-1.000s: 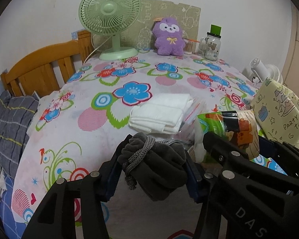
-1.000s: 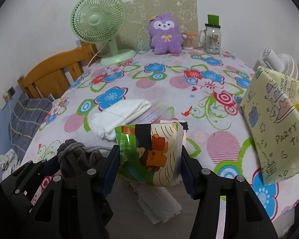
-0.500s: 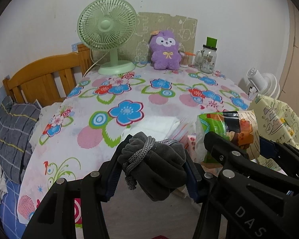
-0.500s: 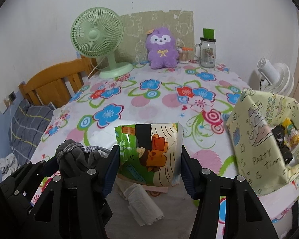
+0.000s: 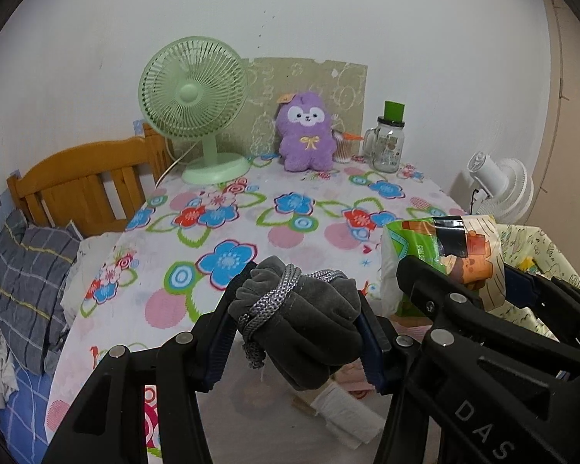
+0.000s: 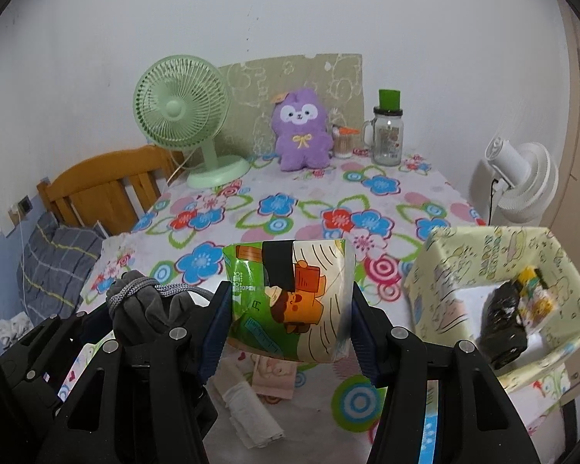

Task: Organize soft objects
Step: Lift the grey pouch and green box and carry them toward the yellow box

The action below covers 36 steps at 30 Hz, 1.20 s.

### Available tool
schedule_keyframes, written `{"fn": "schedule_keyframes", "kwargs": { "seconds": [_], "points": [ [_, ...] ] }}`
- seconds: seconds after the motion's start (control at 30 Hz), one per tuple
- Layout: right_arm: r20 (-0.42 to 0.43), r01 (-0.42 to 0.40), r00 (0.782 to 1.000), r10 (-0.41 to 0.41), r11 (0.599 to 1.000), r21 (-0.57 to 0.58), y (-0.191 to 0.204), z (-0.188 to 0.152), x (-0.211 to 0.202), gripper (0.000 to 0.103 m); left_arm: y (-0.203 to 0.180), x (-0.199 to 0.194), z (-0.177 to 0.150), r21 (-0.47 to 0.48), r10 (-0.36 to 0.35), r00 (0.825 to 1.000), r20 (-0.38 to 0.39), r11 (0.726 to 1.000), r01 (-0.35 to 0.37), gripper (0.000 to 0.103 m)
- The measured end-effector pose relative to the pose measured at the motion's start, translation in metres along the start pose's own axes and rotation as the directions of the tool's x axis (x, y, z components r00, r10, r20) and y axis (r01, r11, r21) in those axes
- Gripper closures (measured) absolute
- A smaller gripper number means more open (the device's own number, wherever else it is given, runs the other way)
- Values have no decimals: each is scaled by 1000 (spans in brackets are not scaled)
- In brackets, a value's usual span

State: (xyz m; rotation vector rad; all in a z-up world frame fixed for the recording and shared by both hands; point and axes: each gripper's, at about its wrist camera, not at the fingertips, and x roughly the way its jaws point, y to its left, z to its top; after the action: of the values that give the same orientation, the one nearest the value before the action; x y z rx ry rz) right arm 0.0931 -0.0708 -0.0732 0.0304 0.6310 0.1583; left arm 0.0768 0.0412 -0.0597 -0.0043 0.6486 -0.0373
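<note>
Above table (image 6: 425,193): one pouch (image 5: 301,321), one packet (image 6: 290,301), each gripper-held.

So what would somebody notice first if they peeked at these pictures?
Probably the purple plush toy sitting at the far edge of the flowery tablecloth, beside the green fan. Up close, the left claw squeezes a gray drawstring pouch, and the right claw grips a green cartoon packet.
</note>
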Motion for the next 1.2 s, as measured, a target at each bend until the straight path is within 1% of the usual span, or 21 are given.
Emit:
{"fn": "schedule_keyframes", "kwargs": {
  "seconds": [0.53,0.8,1.2],
  "points": [
    [39,5,999,-5,1000,-1,-35,23,-24,43,-44,-13,23,46,-25,999,38,999,23,45],
    [50,26,998,-26,1000,11,-61,29,-33,43,-71,-14,29,72,-45,998,48,997,41,45],
    [63,64,996,-66,997,42,-103,32,-43,43,-112,-11,37,108,-96,994,51,990,90,45]
  ]
}}
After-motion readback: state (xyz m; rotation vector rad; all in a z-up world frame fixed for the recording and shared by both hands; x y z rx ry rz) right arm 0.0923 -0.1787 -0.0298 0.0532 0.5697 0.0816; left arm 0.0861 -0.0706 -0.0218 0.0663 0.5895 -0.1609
